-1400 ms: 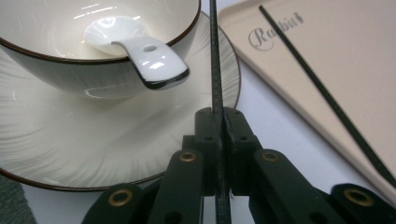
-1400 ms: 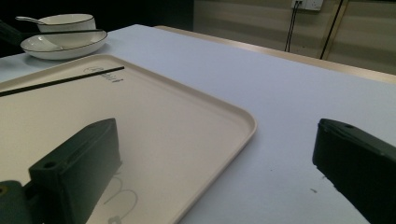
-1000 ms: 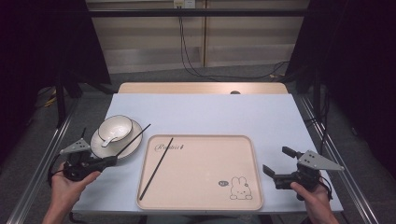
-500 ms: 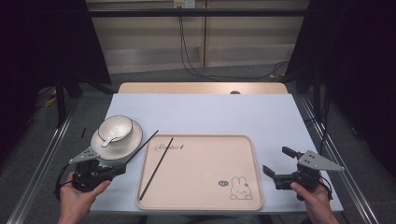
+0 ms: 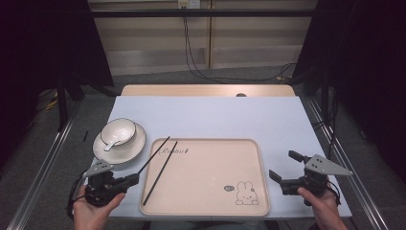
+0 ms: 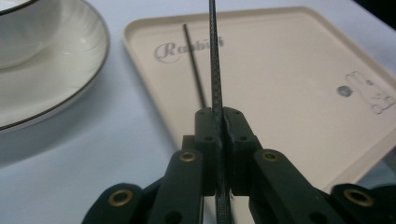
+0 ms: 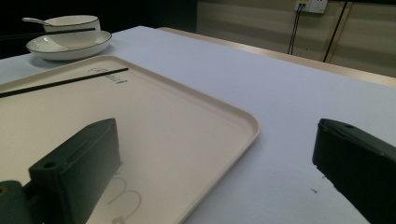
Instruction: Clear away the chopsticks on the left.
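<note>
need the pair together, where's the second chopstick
High view: the chopstick lies on the tray's left part, beside the one in the left gripper.

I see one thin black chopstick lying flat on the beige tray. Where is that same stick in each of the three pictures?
High view: the thin black chopstick lying on the tray runs diagonally along the left part of the beige rectangular tray.
Left gripper view: upper middle, left of the held chopstick.
Right gripper view: upper left.
Shared landmark: the grey script word printed on the tray, beside the stick's far tip.
</note>
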A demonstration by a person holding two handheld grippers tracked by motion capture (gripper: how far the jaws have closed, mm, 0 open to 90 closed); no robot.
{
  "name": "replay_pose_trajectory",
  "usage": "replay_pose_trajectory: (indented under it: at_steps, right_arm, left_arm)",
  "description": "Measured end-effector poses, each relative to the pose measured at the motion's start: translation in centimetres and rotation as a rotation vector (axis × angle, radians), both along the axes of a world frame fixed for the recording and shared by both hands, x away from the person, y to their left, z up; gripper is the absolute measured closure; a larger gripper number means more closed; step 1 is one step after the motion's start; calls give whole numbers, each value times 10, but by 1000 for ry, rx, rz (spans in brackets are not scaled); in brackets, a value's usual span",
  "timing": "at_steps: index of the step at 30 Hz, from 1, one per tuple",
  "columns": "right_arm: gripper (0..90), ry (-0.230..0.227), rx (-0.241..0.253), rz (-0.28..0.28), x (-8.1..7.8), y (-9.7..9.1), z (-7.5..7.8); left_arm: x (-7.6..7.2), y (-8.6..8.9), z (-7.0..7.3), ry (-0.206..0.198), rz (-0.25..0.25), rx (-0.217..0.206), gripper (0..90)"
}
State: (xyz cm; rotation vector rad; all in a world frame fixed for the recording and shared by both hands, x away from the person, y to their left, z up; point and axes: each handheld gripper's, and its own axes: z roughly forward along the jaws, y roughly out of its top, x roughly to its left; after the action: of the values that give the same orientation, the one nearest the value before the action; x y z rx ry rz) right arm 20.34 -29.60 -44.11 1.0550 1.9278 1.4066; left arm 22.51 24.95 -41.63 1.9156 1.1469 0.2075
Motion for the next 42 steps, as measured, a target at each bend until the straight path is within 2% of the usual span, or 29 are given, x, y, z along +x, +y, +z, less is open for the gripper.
replay_pose_trajectory:
  at_steps: [2, 3, 6, 9, 13, 25, 28, 33, 35, 38, 39, 42]
  right_arm:
    - [7, 0, 1, 0, 0, 0, 0]
    - [7, 0, 0, 1, 0, 0, 0]
    - [7, -3, -3, 3, 0, 0, 0]
    - [7, -1, 0, 3, 0, 0, 0]
    - [7, -1, 0, 7, 1, 1, 0]
    - [7, -1, -4, 2, -1, 0, 0]
    - [7, 1, -5, 3, 0, 0, 0]
    - [7, -3, -7, 3, 0, 0, 0]
    - [7, -1, -6, 4, 0, 0, 0]
    - [7, 0, -3, 7, 0, 1, 0]
    - [7, 0, -4, 7, 0, 1, 0]
    - [7, -6, -4, 8, 0, 1, 0]
  left_arm:
    - [0, -6, 2, -2, 9, 4, 857]
    - [1, -9, 3, -14, 17, -13, 857]
    - [5, -12, 4, -39, 25, -12, 857]
    - [11, -19, -1, -11, 61, -6, 856]
    - [18, -29, -6, 7, 72, 3, 857]
    - [31, -63, -17, 39, 67, 29, 857]
    - [31, -67, -23, 57, 83, 33, 857]
    - [30, -70, -32, 87, 84, 63, 856]
    - [30, -72, -34, 103, 86, 61, 856]
    - [31, -74, -36, 111, 87, 83, 856]
    - [31, -75, -38, 119, 92, 110, 856]
    - [32, -77, -40, 133, 97, 124, 856]
